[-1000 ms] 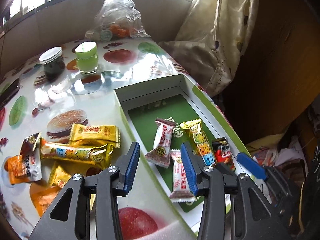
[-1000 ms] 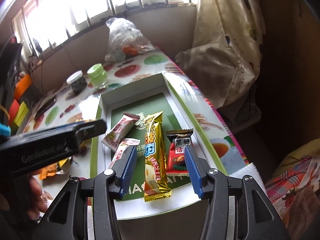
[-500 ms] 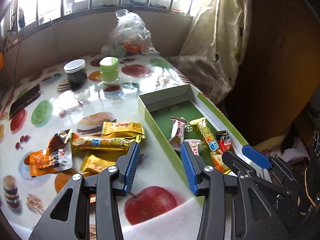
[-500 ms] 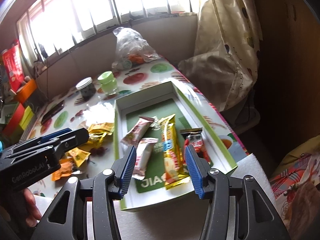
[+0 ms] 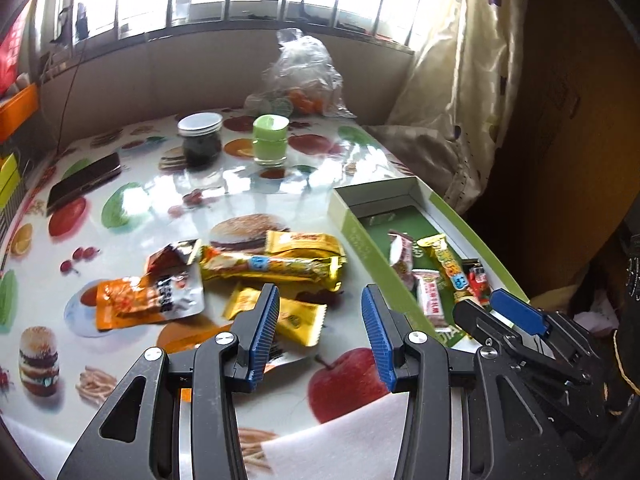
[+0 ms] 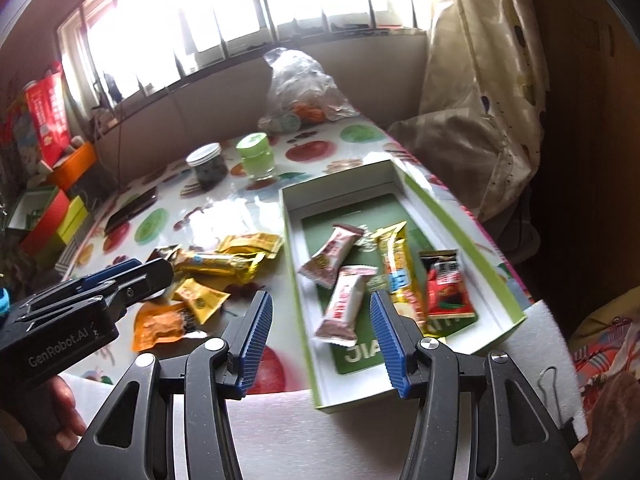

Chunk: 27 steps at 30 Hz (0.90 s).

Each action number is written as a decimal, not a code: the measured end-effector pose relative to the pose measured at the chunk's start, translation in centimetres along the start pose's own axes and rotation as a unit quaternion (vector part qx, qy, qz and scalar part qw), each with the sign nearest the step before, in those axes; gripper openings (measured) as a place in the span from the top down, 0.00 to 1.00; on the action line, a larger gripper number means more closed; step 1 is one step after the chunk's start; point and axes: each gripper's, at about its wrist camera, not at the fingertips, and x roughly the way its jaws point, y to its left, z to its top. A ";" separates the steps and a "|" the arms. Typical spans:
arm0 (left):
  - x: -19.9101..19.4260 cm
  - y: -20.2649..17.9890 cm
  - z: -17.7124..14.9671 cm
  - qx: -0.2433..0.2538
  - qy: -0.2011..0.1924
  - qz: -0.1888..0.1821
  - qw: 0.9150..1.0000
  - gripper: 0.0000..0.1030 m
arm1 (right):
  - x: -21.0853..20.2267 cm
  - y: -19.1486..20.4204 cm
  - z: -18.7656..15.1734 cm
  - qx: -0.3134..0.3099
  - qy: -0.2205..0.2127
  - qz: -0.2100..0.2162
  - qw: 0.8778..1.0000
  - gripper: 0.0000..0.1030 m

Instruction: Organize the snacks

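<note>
Snacks lie in two groups on the fruit-printed table (image 5: 256, 196): loose yellow and orange packets (image 5: 276, 264) sit left of the green-rimmed box (image 6: 496, 256), and four wrapped bars (image 6: 348, 304) rest inside it. The left claw (image 5: 318, 332) hangs released above the nearest yellow packet (image 5: 294, 316), gripping nothing. The right claw (image 6: 320, 340) hovers over the box's near left wall, jaws parted and empty. A dark jar (image 5: 200, 140), a green jar (image 5: 270, 140) and a plastic bag (image 5: 304, 76) stand farther back.

both grippers have pulled back from the green box (image 6: 496, 268) — loose snack pile (image 5: 256, 276) now fills the left view.
</note>
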 end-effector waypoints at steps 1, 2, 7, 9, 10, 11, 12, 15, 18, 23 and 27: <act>-0.1 0.6 -0.2 -0.007 0.000 0.001 1.000 0.57 | 0.2 0.3 -0.1 -0.003 0.003 0.003 1.000 0.51; -0.1 1.2 -0.3 -0.011 0.000 0.005 1.000 0.57 | 0.4 0.7 -0.1 -0.006 0.006 0.006 1.000 0.51; -0.3 4.8 -0.9 -0.048 0.002 0.028 0.998 0.57 | 1.3 2.1 -0.2 -0.018 0.015 0.018 1.000 0.50; -0.4 6.1 -1.3 -0.058 0.001 0.034 0.998 0.57 | 2.0 2.8 -0.3 -0.024 0.025 0.026 0.999 0.50; -0.4 6.6 -1.5 -0.062 0.002 0.036 0.997 0.57 | 2.3 3.2 -0.3 -0.029 0.030 0.029 0.999 0.50; -0.4 7.2 -1.6 -0.067 0.004 0.041 0.997 0.57 | 2.7 3.7 -0.4 -0.036 0.033 0.033 0.998 0.50; -0.4 7.9 -1.9 -0.076 0.007 0.047 0.996 0.57 | 3.1 4.1 -0.4 -0.042 0.038 0.037 0.998 0.50; -0.4 9.4 -2.5 -0.091 0.010 0.053 0.994 0.57 | 4.1 5.3 -0.4 -0.056 0.049 0.045 0.996 0.50; -0.3 10.6 -3.1 -0.099 0.016 0.058 0.993 0.57 | 5.1 6.6 -0.3 -0.075 0.056 0.054 0.994 0.50; 0.0 11.7 -3.6 -0.108 0.024 0.060 0.992 0.57 | 6.7 8.8 0.1 -0.114 0.062 0.069 0.989 0.50; 0.0 12.5 -4.0 -0.113 0.028 0.063 0.991 0.57 | 7.9 10.3 0.2 -0.140 0.064 0.083 0.985 0.49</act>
